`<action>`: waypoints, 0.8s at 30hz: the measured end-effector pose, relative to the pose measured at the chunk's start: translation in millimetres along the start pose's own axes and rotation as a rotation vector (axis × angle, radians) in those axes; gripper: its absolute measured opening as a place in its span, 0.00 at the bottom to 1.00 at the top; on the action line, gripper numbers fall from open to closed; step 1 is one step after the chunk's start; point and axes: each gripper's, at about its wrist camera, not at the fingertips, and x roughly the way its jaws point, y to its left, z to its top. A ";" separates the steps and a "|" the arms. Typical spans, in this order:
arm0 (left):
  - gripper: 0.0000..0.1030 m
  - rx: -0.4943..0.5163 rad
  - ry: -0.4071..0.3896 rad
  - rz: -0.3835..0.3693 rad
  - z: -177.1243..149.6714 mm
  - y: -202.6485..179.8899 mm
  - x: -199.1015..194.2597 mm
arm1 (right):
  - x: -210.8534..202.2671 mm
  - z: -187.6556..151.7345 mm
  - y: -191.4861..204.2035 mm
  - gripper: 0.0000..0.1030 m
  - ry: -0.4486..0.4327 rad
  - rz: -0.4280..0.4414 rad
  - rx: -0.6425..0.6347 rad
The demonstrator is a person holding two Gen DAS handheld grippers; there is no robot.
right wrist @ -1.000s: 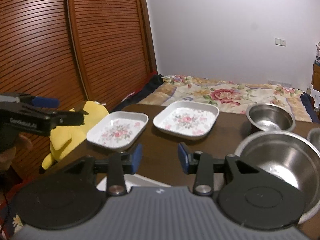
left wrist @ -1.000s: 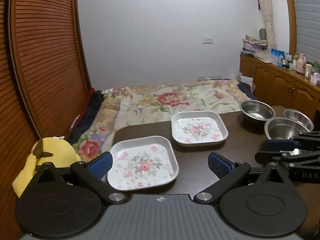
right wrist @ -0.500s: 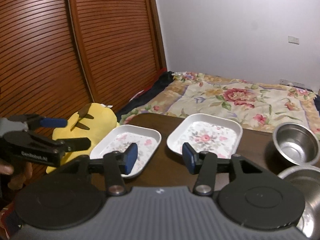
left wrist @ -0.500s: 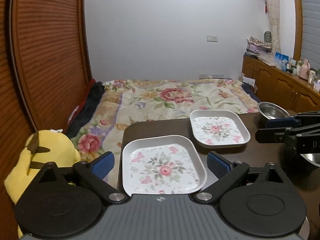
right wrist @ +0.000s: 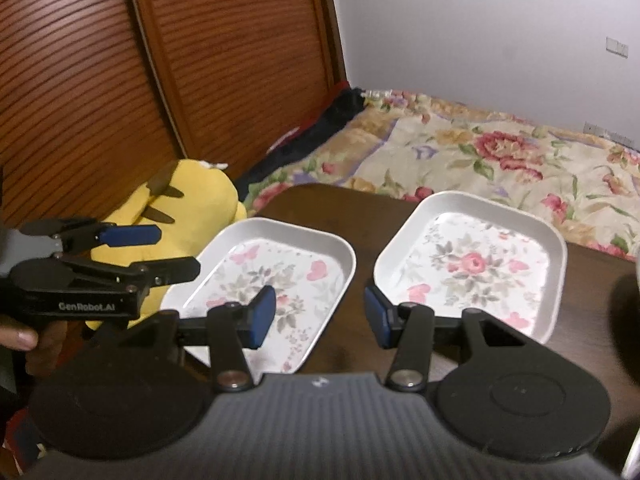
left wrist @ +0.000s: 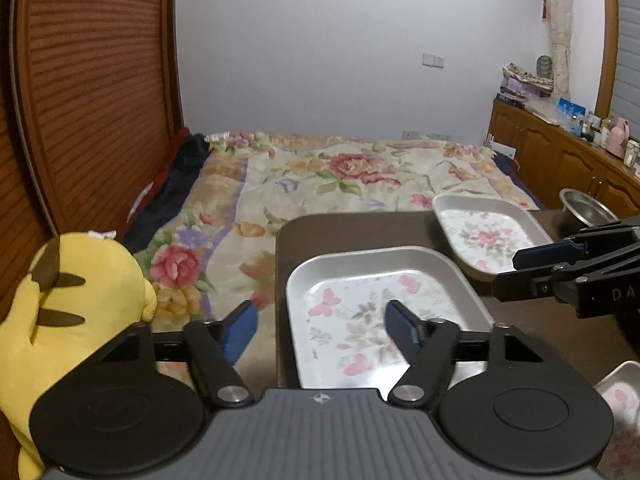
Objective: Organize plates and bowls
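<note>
Hard-to-see stuff first: in our left wrist view the steel bowl (left wrist: pixel 588 210) is only half there, tucked behind the right gripper (left wrist: pixel 508 272) at the far right edge of the table (left wrist: pixel 360 228). A third floral plate (left wrist: pixel 618 394) just pokes in at the bottom right corner, cut off by the frame. In the right wrist view there's a pale blurry sliver at the right edge that we can't make out.

The right wrist view gives us the near floral plate (right wrist: pixel 276 276) and the far floral plate (right wrist: pixel 476 260) side by side on the dark table, close but not touching. It also catches the hand (right wrist: pixel 28 340) holding the left gripper (right wrist: pixel 176 252), with the yellow plush toy (right wrist: pixel 192 200) behind it; the bowl doesn't show there. The left view adds the flowered bedspread (left wrist: pixel 340 176) past the table and a wooden cabinet (left wrist: pixel 560 164) with clutter on top.

Tongs: our left gripper (left wrist: pixel 320 326) is spread wide with nothing in it. One blue pad (left wrist: pixel 402 326) hangs over the near plate's (left wrist: pixel 376 304) inside, the other pad (left wrist: pixel 239 330) sits off the table's left edge, so the plate's left rim lies between them. Whether either pad touches, we can't tell. The right gripper (right wrist: pixel 320 312) is opened about halfway, empty, hovering over the gap between the two plates. The far plate (left wrist: pixel 484 236) sits behind the near one.
</note>
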 end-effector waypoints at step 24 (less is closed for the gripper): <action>0.18 -0.060 0.043 -0.054 -20.9 16.5 25.8 | 37.6 -6.8 3.6 0.24 0.095 0.008 -0.012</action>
